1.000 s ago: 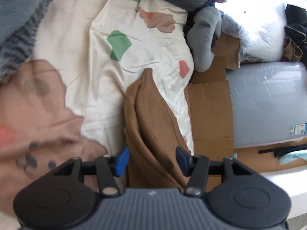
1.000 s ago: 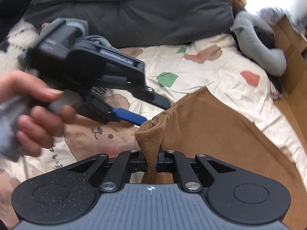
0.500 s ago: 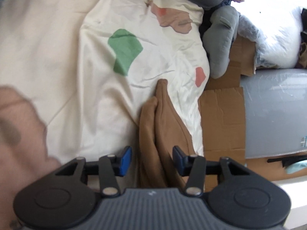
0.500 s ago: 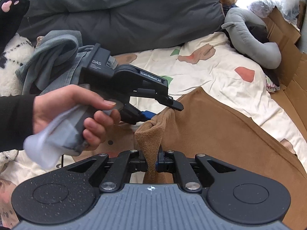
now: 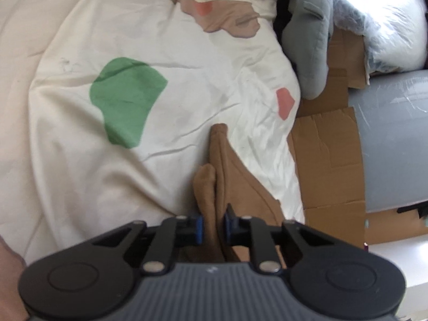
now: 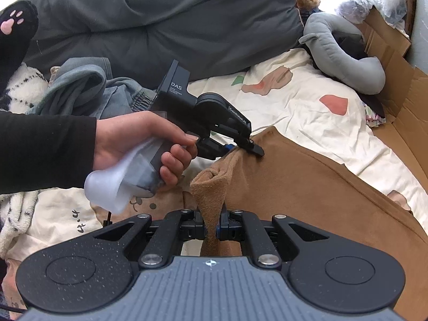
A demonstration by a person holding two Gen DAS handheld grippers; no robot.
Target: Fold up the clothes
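You have the brown garment (image 6: 307, 187) pinched at two points along its near edge, and the rest of it trails away toward 2 o'clock in the right wrist view, lying across the cream patterned bedsheet (image 5: 133, 40). Your right gripper (image 6: 212, 227) has its jaws drawn almost together on a bunched fold of that edge, which stands up between the blue pads like a wick. Your left gripper (image 5: 212, 226) is closed down on a thicker gather of the same cloth, its jaws kept a little apart by the layers between them; in the right wrist view its tip (image 6: 240, 144) bites the edge at about 12 o'clock from your right grip, close by. The fabric looks soft, napped and limp, probably light; I judge it will sag and drape between your two holds, not keep a line, and it should not slip easily from the pads. Corners or a hem are the better places to grip, since bunched folds tend to twist the panel.
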